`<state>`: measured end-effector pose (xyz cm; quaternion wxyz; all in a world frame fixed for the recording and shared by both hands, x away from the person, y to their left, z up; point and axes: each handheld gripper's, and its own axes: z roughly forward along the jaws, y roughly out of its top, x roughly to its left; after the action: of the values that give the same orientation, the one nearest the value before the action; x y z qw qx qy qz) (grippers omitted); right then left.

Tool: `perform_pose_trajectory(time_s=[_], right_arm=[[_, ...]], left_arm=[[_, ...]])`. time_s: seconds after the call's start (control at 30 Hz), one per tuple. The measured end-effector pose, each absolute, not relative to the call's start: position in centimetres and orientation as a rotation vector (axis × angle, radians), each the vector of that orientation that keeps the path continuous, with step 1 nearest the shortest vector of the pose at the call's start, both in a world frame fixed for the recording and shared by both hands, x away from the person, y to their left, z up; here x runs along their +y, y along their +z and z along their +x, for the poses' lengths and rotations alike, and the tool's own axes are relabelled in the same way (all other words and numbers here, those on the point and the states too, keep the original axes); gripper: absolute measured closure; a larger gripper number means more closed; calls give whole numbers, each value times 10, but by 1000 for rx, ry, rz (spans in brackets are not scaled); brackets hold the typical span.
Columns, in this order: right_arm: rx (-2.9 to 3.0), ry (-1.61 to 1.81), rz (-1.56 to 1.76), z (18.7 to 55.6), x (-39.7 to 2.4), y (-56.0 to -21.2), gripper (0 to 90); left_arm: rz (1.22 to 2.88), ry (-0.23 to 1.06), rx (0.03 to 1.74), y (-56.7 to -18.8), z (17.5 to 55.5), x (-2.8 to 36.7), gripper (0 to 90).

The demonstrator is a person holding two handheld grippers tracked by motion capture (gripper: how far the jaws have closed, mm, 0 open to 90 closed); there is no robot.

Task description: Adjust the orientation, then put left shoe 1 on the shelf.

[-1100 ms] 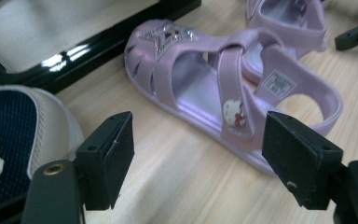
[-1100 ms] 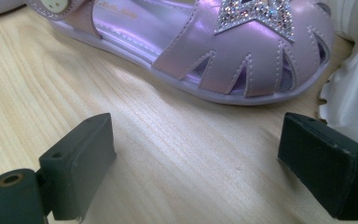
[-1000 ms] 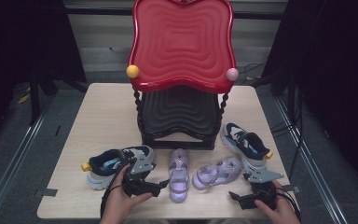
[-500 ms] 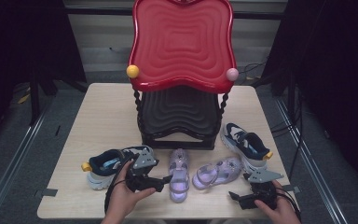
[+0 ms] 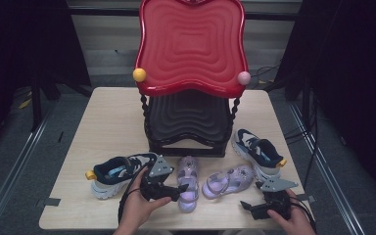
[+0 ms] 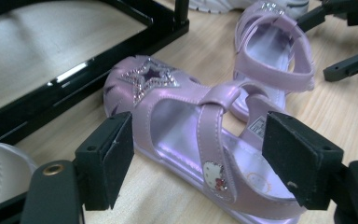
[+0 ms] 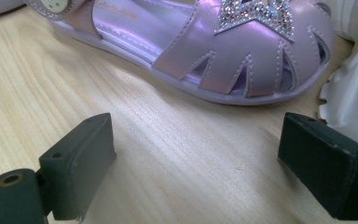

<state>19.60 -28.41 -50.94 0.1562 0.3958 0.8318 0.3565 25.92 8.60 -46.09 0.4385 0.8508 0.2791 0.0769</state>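
Two purple star sandals lie on the wooden table [image 5: 103,122] in front of a shoe rack. My left gripper [image 5: 182,188] is at the left sandal [image 5: 189,172], pointing at it from the left. In the left gripper view the left gripper [image 6: 196,158] is open, and its pads [image 6: 116,158] flank the left sandal [image 6: 182,116] at its strap without pressing on it. My right gripper [image 5: 245,205] rests near the front right edge. In the right gripper view the right gripper [image 7: 196,158] is open over bare wood, short of the right sandal [image 7: 223,51] [image 5: 227,178].
A rack with a black lower shelf [image 5: 188,122] and a red wavy top [image 5: 191,44] stands mid-table. A navy and white sneaker [image 5: 115,174] lies at the left and another sneaker [image 5: 257,149] at the right. Dark floor and cables surround the table.
My left gripper has edged a little to the right, closer onto the left sandal. The right gripper and the shoes have stayed in place.
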Motion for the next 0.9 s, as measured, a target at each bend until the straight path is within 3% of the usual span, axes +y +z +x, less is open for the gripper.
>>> perform_pose_trajectory(time_s=[0.23,0.53,0.9], right_arm=[[2382,1020,1133,196,-284,-509,98],[2382,1020,1132,196,-284,-509,98],[2382,1021,1132,196,-284,-509,98]], left_arm=[[2119,176,720,-469,262,83,266],[2168,226,708,-472,262,84,377],[2159,258,758,-472,268,96,400]])
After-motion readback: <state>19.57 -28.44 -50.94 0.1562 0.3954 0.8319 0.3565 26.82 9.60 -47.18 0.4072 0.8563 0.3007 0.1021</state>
